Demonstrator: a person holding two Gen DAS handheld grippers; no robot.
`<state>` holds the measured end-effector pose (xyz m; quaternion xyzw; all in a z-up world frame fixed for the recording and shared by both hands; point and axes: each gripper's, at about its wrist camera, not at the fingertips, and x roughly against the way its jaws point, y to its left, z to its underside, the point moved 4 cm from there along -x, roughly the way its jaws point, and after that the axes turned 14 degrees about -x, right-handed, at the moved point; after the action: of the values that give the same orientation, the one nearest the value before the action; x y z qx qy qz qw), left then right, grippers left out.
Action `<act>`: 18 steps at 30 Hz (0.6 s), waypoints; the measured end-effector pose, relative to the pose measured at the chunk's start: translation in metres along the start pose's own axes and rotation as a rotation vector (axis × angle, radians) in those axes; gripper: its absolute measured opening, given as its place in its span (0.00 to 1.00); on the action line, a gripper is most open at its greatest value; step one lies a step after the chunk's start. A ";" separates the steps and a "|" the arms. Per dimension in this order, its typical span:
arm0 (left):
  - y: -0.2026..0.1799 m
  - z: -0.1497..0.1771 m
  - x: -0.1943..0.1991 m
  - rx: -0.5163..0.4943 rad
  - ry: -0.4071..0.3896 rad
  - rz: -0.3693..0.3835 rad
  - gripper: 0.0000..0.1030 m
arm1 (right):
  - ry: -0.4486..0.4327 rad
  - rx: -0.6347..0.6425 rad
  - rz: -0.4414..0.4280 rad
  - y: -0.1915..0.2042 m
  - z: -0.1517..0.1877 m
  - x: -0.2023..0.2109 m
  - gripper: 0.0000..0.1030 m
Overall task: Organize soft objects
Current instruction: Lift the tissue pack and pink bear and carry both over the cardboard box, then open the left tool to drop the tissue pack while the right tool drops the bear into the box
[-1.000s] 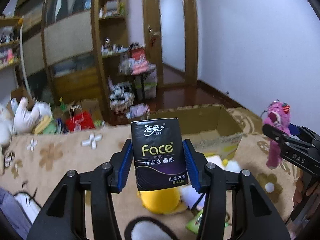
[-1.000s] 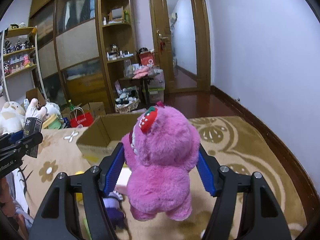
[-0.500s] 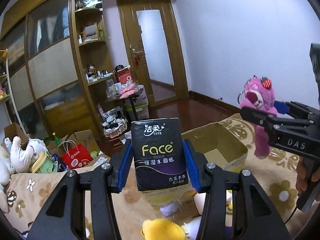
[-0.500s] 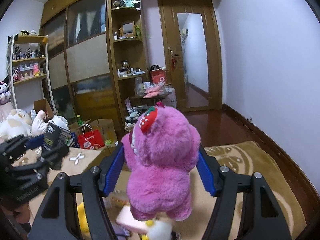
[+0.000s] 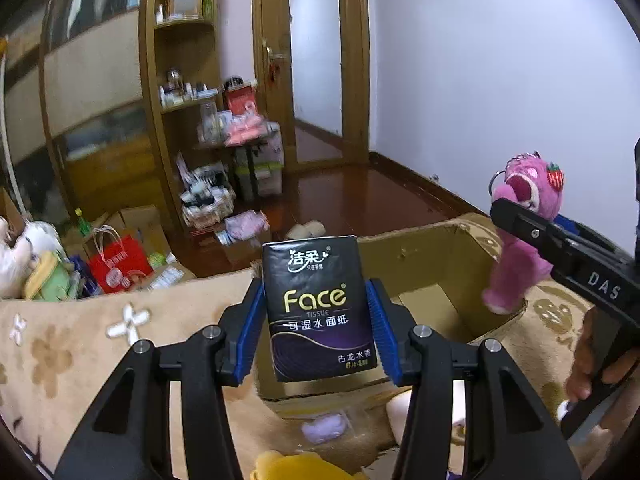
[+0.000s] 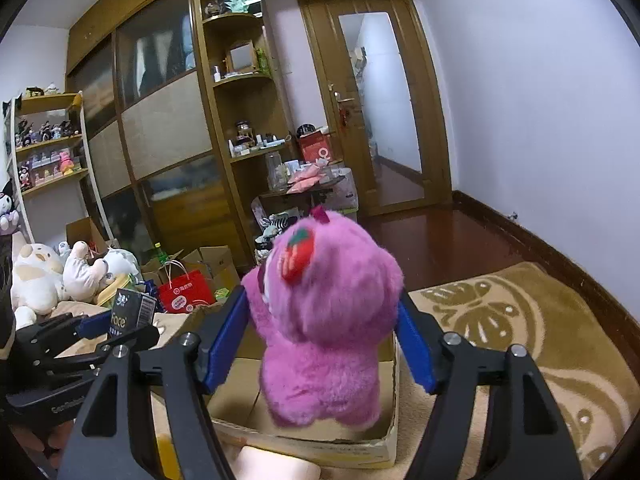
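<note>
In the left wrist view, the left gripper (image 5: 320, 320) is clamped on a black tissue pack (image 5: 320, 312), its blue pads (image 5: 253, 330) pressing the pack's two narrow sides so that it stands upright with the printed face toward the camera; holding it by the sides looks meant to keep the soft pack from folding while it is carried. It hangs in the air in front of the open cardboard box (image 5: 424, 256), which sits on a beige patterned bedspread (image 5: 80, 344), and that placing suggests the box is where the soft things are being gathered. To the right, the right gripper (image 5: 520, 220) holds a pink plush bear (image 5: 520, 236) over the box's far corner. A yellow plush (image 5: 288, 466) and a small lilac item (image 5: 324, 426) lie loose on the spread below, not yet sorted. In the right wrist view, the right gripper (image 6: 320, 340) has the pink plush bear (image 6: 324, 328) between its blue pads (image 6: 224, 344), back turned to the camera, directly above the cardboard box (image 6: 384, 436); the jaws have just been opening, and the fur bulges out to both pads, so I cannot tell whether they press it, though the bear seems about to drop inside. At the left edge the left gripper (image 6: 116, 326) shows with the tissue pack (image 6: 132, 312) near the box's rim
</note>
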<state>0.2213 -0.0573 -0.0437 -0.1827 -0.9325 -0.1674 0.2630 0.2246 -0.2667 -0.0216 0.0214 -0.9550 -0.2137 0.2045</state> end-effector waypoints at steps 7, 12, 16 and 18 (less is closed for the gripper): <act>-0.005 0.004 -0.016 -0.017 0.031 0.014 0.48 | 0.049 0.010 -0.011 -0.004 0.012 -0.021 0.73; -0.008 0.012 -0.025 -0.023 0.072 0.036 0.48 | 0.080 0.008 -0.006 -0.004 0.021 -0.025 0.73; -0.011 0.014 -0.028 -0.029 0.082 0.053 0.48 | 0.109 -0.026 -0.002 -0.011 0.024 -0.025 0.73; -0.011 0.014 -0.029 -0.025 0.079 0.044 0.48 | 0.118 -0.029 0.002 -0.012 0.027 -0.025 0.73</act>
<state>0.2334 -0.0687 -0.0730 -0.1995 -0.9150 -0.1801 0.3007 0.2366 -0.2636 -0.0586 0.0300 -0.9381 -0.2256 0.2611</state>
